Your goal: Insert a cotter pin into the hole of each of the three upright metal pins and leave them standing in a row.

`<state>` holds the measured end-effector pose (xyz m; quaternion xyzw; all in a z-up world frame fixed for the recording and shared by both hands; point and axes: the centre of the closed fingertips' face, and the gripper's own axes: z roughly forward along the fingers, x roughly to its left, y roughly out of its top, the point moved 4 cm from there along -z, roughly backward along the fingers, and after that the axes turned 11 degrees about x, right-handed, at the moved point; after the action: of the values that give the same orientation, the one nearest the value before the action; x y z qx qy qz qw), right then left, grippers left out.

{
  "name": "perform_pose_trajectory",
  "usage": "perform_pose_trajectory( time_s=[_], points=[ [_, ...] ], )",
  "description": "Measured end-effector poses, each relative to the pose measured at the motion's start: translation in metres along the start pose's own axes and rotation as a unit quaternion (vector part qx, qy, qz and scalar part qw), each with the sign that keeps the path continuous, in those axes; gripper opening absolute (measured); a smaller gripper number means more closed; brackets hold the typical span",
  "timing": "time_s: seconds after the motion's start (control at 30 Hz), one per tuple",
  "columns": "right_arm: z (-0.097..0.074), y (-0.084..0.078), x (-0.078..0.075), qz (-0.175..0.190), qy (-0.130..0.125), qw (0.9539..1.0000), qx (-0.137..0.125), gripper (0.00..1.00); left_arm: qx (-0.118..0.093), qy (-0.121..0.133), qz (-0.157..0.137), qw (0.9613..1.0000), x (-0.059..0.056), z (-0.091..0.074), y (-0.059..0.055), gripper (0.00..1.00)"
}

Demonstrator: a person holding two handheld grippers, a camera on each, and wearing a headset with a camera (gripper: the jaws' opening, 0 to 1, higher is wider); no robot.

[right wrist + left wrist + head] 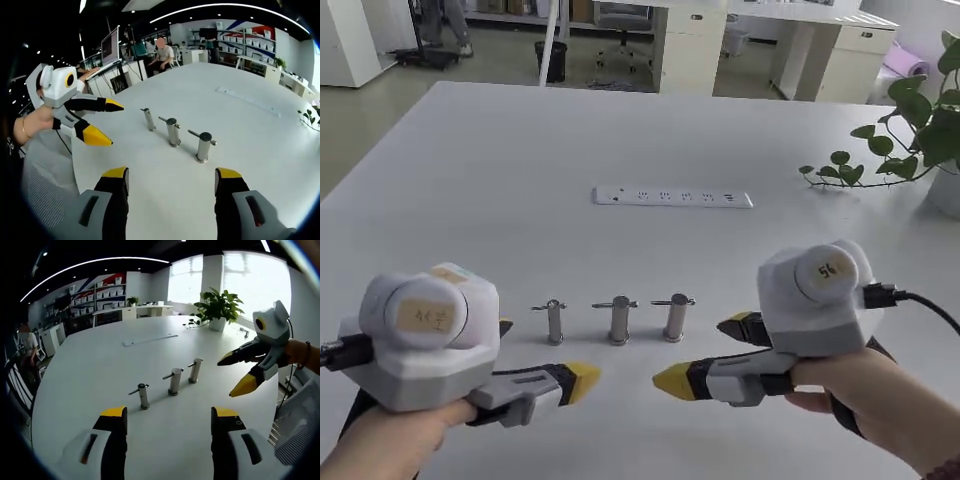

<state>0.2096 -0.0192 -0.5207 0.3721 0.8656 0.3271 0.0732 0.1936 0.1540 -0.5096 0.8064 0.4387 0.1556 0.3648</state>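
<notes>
I count three short, upright silver metal pins and three thin metal cotter pins, one through each. There is one long white power strip, one leafy green potted plant, and two white hand-held grippers, the left gripper and the right gripper.

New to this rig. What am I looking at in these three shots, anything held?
No robot: a person holds tongs in each hand, each carrying a camera. One picture comes from a headset, looking down; the round ones look along the left tongs and right tongs. On the white table stand three metal pins in a row, each with a thin cross pin through its top; a power strip and a plant sit farther off. Both tongs are open, holding nothing.
</notes>
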Motion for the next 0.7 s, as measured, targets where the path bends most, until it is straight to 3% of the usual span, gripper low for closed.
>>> perform_pose_trajectory(
  time_s=[0.3, 0.5, 0.7],
  points=[
    [-0.005, 0.004, 0.001, 0.002, -0.004, 0.9999, -0.014, 0.77, 0.0, 0.0, -0.001, 1.0, -0.003, -0.004, -0.001, 0.72],
    [-0.008, 0.006, 0.003, 0.008, -0.005, 0.9997, -0.022, 0.86, -0.01, -0.001, -0.005, 0.9999, -0.004, -0.009, 0.001, 0.78],
    [-0.009, 0.007, 0.004, 0.008, -0.008, 0.9998, -0.019, 0.89, -0.014, 0.0, -0.01, 0.9999, -0.002, -0.011, 0.002, 0.8]
  ],
)
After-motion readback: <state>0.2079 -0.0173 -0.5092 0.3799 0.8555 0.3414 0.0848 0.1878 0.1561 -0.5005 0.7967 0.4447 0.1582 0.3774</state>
